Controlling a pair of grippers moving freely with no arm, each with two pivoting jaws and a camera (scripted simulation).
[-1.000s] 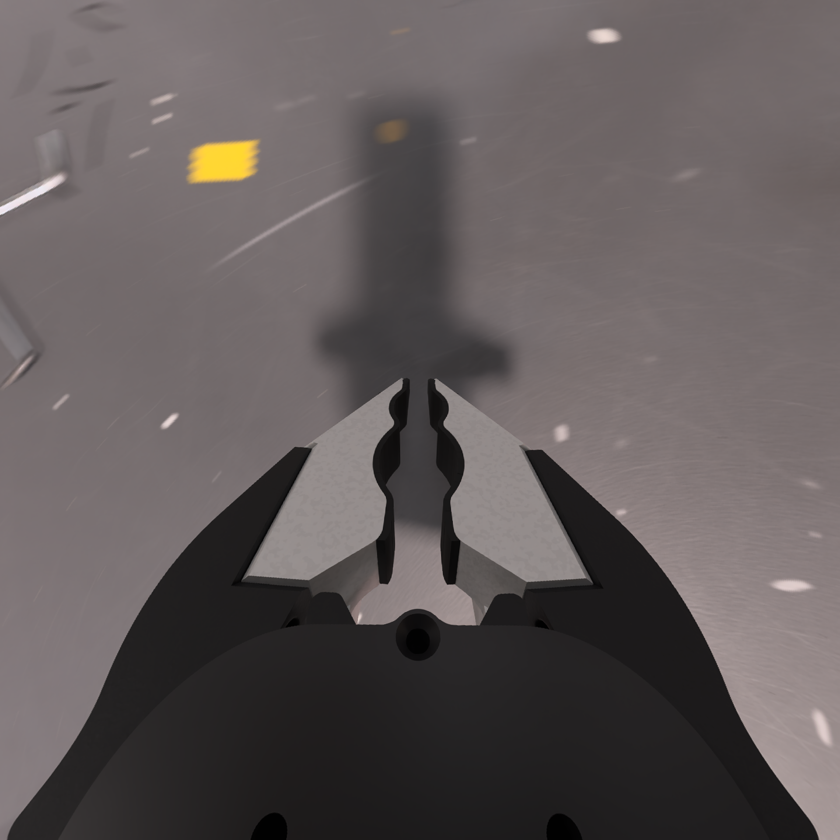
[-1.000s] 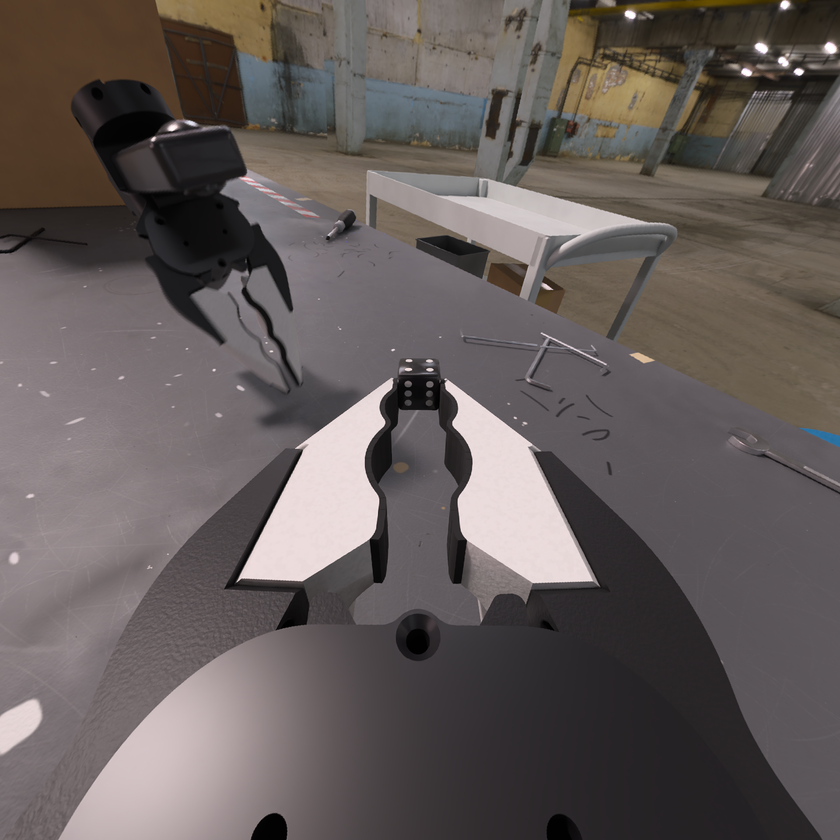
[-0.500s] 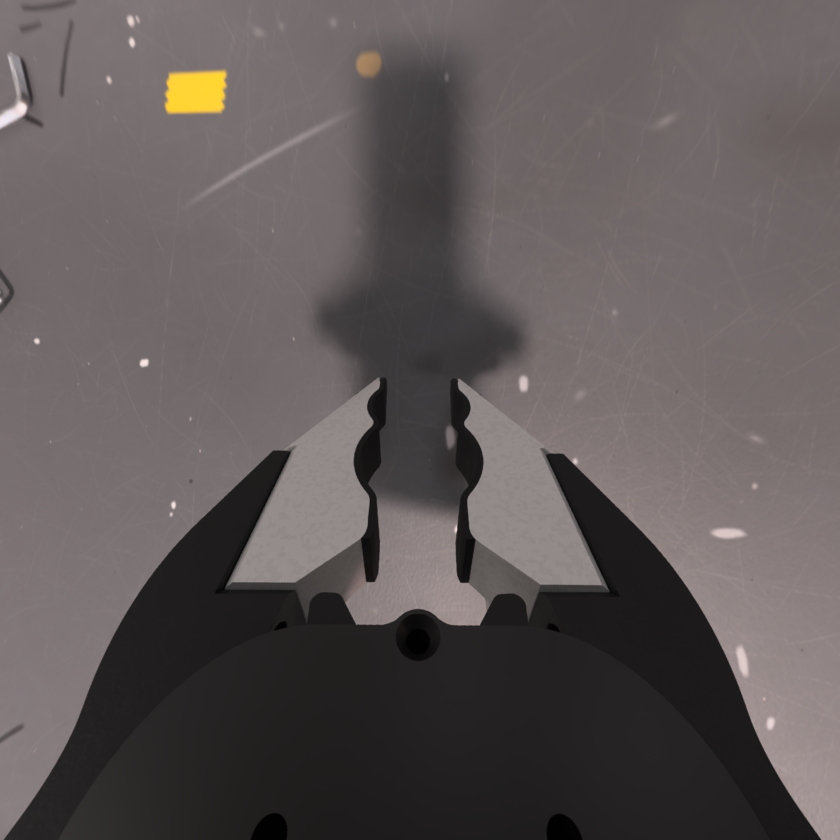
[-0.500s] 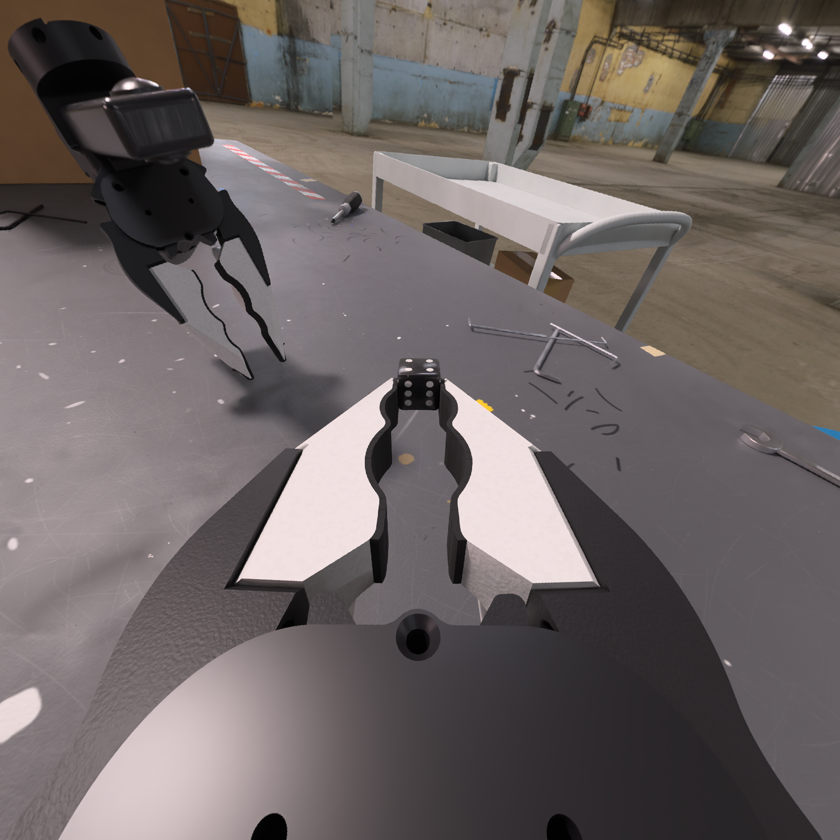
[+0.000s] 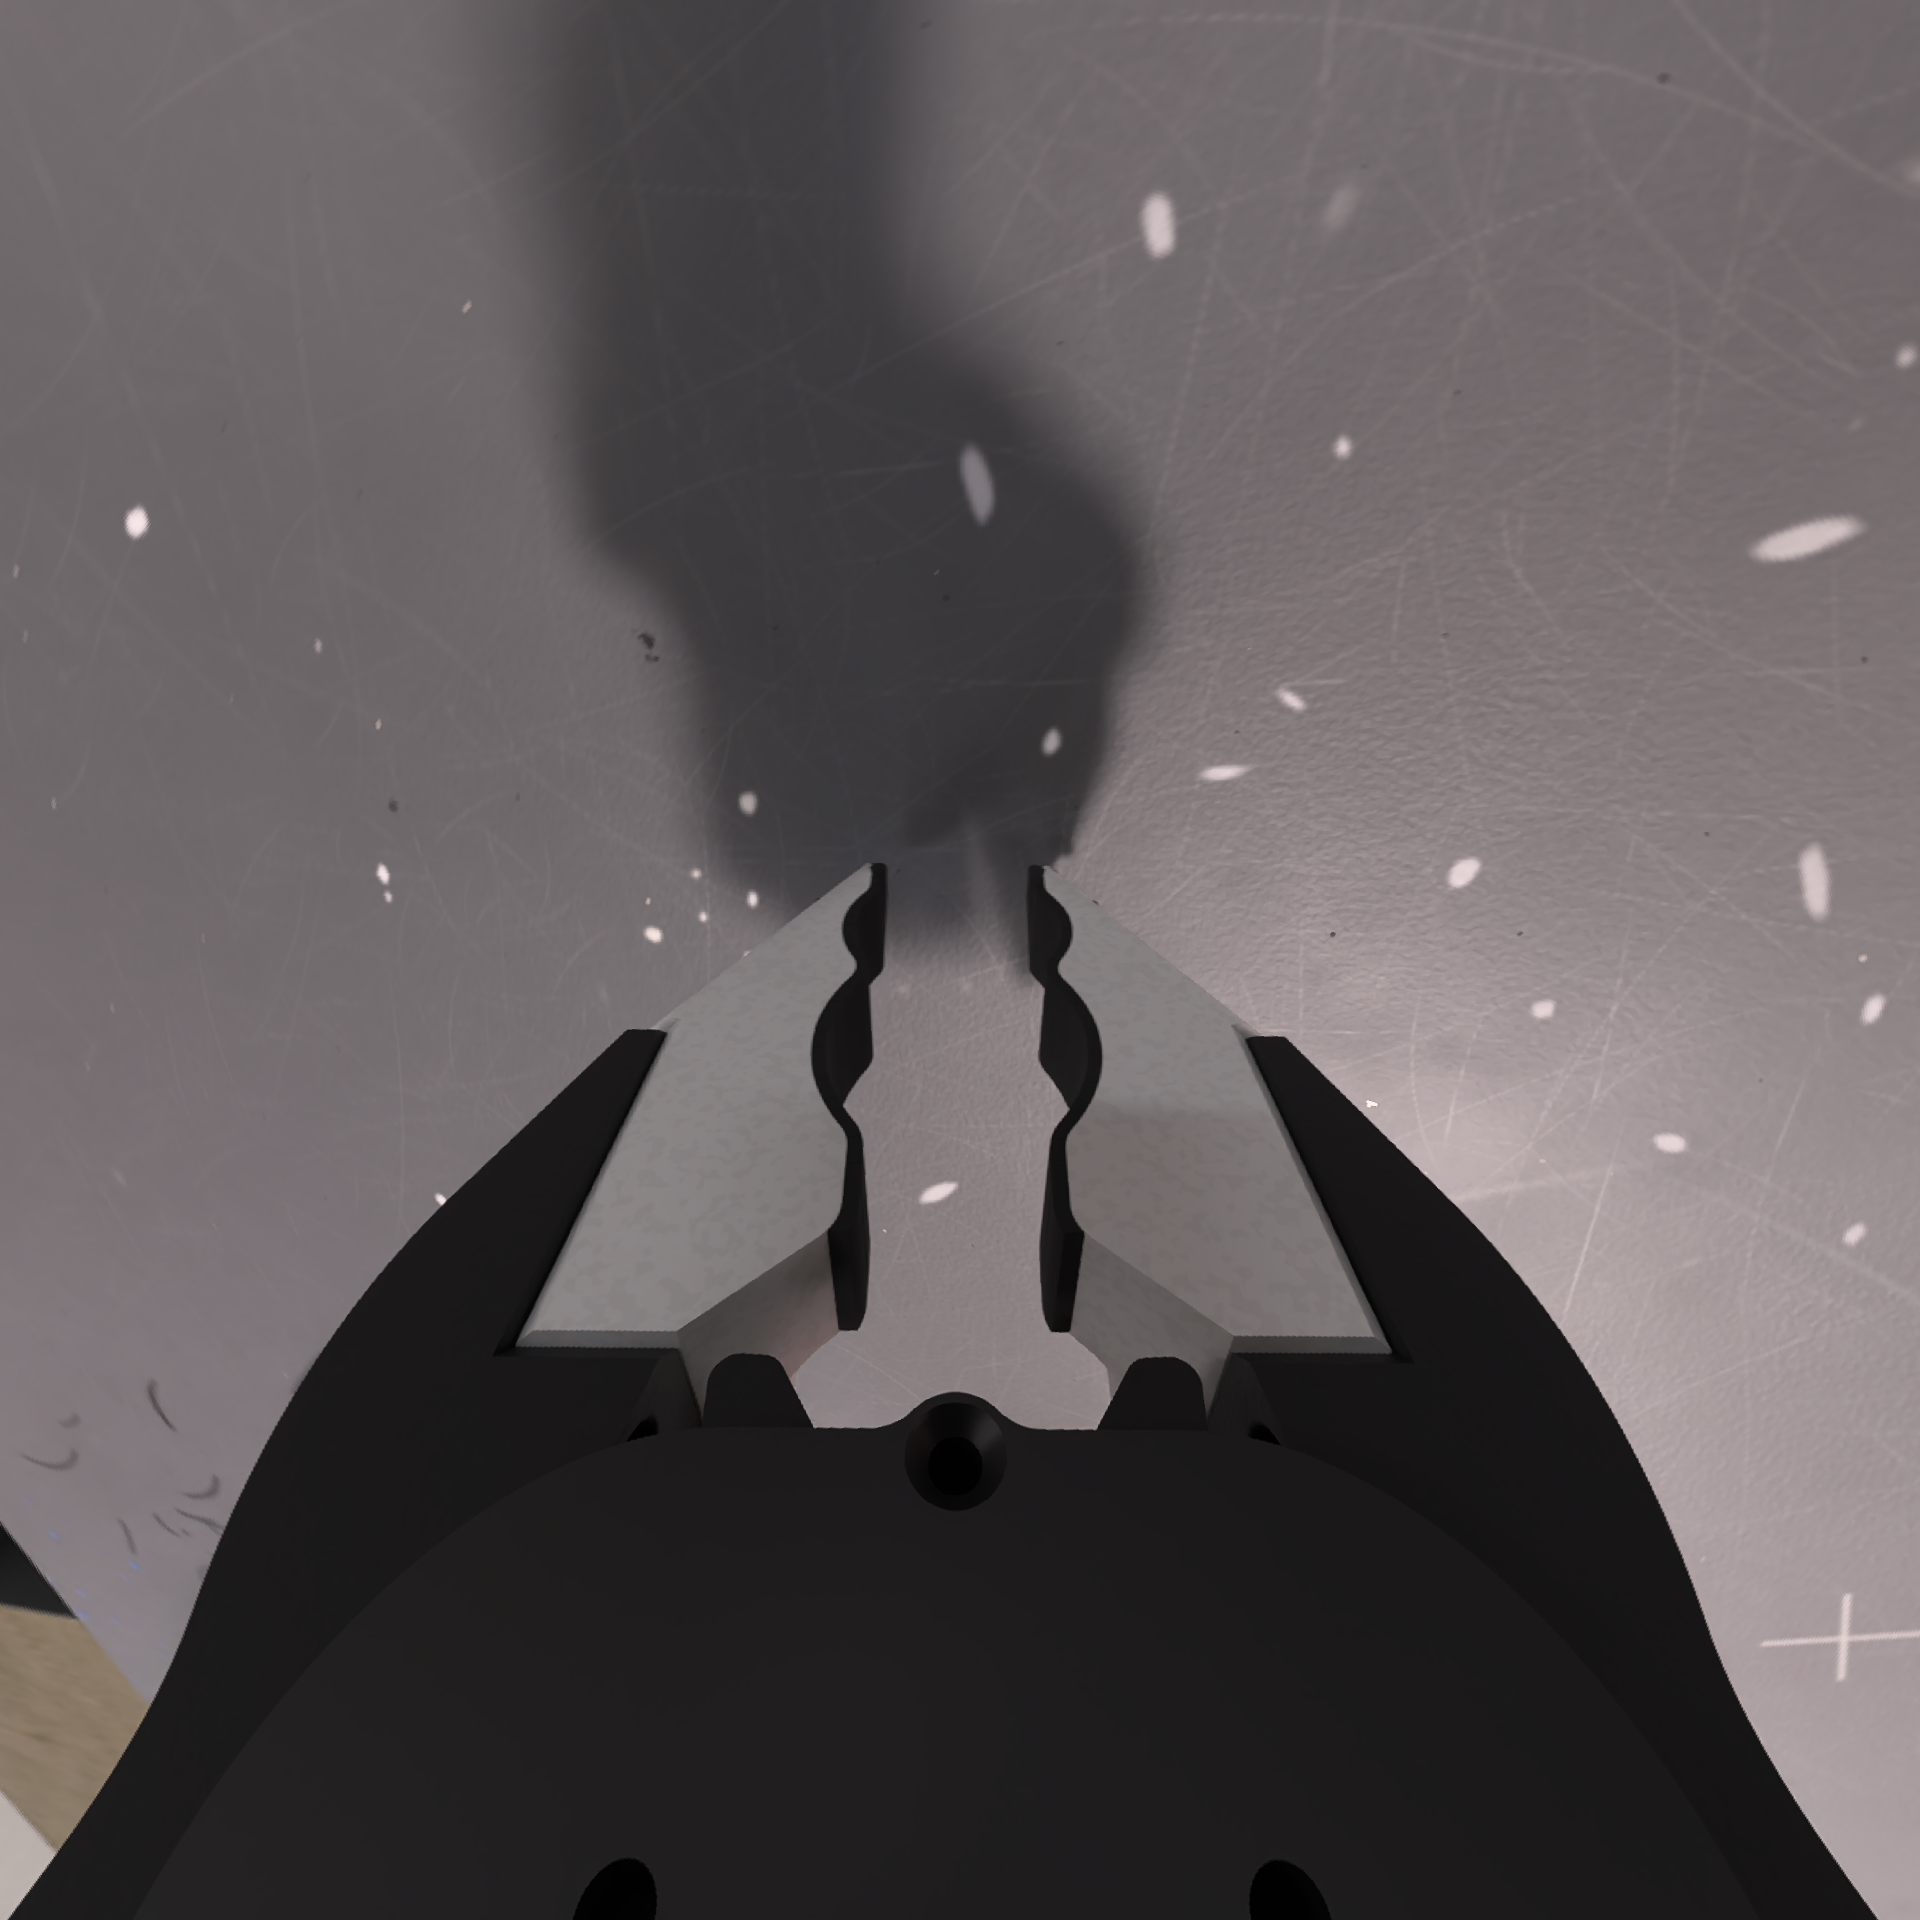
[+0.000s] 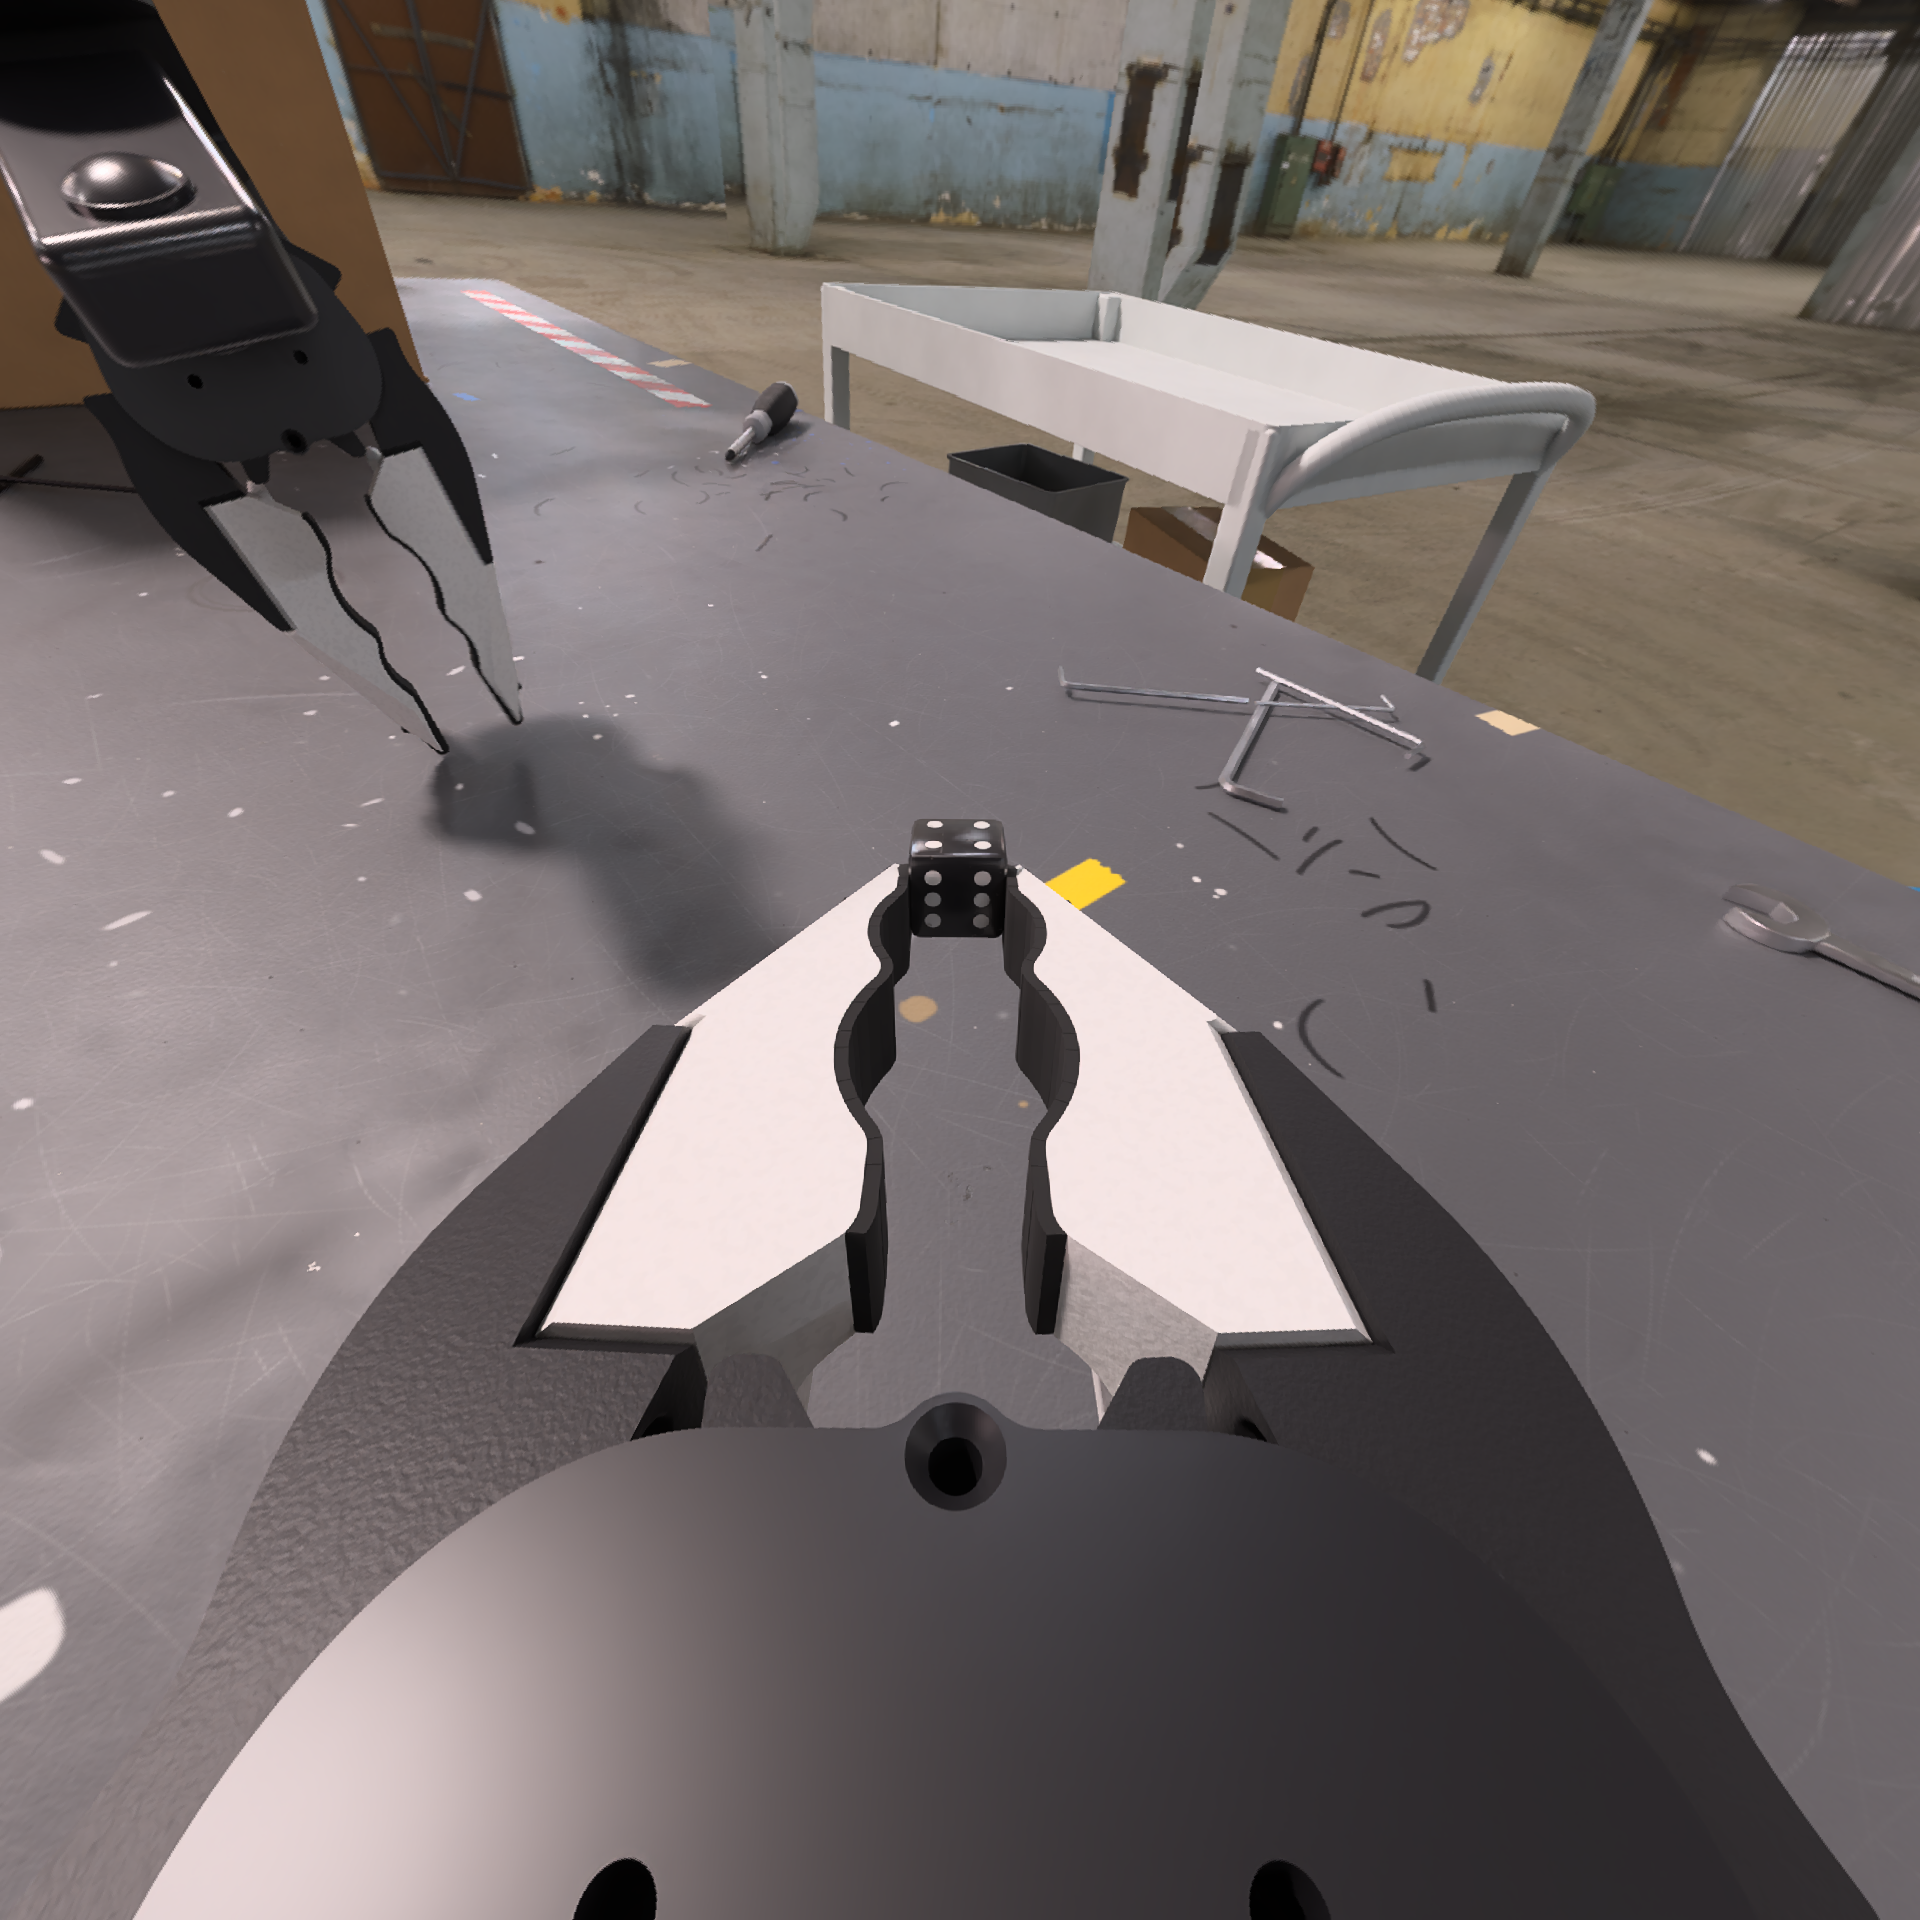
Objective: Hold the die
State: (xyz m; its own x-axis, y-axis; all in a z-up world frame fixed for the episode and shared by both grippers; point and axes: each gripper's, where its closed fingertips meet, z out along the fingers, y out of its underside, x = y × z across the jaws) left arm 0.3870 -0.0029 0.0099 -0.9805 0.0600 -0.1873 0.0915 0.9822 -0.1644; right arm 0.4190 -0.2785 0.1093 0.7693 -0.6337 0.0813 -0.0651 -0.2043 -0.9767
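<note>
A small black die (image 6: 957,878) with white pips sits between the tips of my right gripper (image 6: 957,883), which is shut on it and holds it above the dark grey table (image 6: 727,644). My left gripper (image 5: 957,881) is open and empty, pointing down at the bare table with its shadow ahead of it. It also shows in the right wrist view (image 6: 480,729) at the upper left, tips close to the table, well left of the die. The die is not in the left wrist view.
Bent metal rods (image 6: 1262,717), a wrench (image 6: 1808,940), a screwdriver (image 6: 762,416), a yellow tape patch (image 6: 1086,881) and metal shavings lie on the table. A brown box (image 6: 260,156) stands at the back left. A white cart (image 6: 1174,384) stands beyond the table's far edge.
My left gripper opened wider and moved away to the left, closer to the table. My right gripper kept its hold on the die, and the yellow patch came into view behind it.
</note>
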